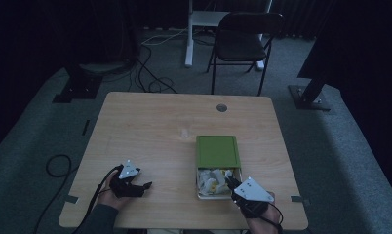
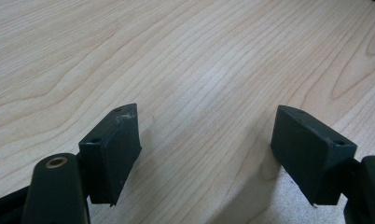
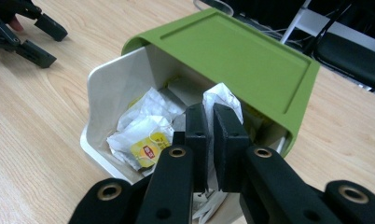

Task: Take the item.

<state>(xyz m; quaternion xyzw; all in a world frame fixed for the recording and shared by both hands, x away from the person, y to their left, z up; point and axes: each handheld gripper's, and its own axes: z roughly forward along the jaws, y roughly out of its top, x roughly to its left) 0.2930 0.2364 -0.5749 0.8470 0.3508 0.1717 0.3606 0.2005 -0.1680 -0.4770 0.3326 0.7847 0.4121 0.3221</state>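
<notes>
Here the right gripper [image 3: 210,135] clamps a white paper tea bag [image 3: 221,100] inside the white box with green sliding lid [image 3: 232,51]. Left gripper [image 2: 206,140] rests spread wide, near-left on the light wooden table [image 1: 150,126].

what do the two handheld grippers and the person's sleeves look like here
Both grippers are black. The left gripper and right gripper each carry a grey three-cornered plate on top and trail a black cable. Up close, the jaws are blocky black pads on arms with brass-ringed pivot holes; one left pad has a scuffed tip. The left forearm wears a dark sleeve.

Red logo on yellow tea bag tag [image 3: 149,151] — lettering too small (blurred), nothing else legible
</notes>
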